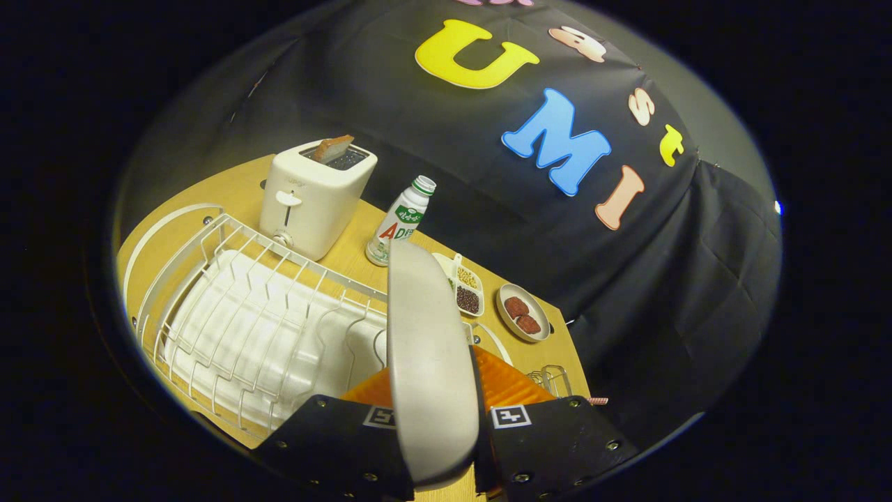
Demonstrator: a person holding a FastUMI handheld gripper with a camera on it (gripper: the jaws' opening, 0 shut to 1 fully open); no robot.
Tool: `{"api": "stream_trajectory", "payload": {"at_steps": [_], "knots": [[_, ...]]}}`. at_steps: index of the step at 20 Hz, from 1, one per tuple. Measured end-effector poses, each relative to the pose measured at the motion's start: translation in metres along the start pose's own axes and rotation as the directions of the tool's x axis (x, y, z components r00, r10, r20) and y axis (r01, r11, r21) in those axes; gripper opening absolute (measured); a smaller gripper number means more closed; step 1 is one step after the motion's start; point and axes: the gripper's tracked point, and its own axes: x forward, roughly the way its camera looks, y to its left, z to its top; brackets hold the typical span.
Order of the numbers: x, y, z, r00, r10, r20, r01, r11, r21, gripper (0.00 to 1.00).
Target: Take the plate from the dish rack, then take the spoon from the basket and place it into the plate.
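A pale grey plate [428, 362] stands on edge between my two fingers, and my gripper [435, 418] is shut on its rim. The plate is lifted above the white wire dish rack [244, 328], which lies below and to the left of the fingers on a white drip tray. Part of a small wire basket [552, 380] peeks out just right of the fingers. The spoon is not clear to me.
A white toaster [313, 199] with a slice of bread stands beyond the rack. A small drink bottle [398, 222], a divided dish of beans [463, 286] and a small plate with two brown pieces [523, 314] sit on the wooden table [355, 251] along the wall.
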Motion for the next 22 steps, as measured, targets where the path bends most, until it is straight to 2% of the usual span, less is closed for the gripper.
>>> {"api": "stream_trajectory", "payload": {"at_steps": [9,15,22], "knots": [[-0.062,-0.032,-0.024,0.999,-0.004,0.039,0.004,1.000,0.022,0.34],[-0.108,-0.045,-0.073,0.998,0.043,0.036,-0.044,0.999,0.026,0.34],[-0.134,-0.053,-0.137,0.994,0.109,0.004,-0.109,0.993,0.042,0.34]]}}
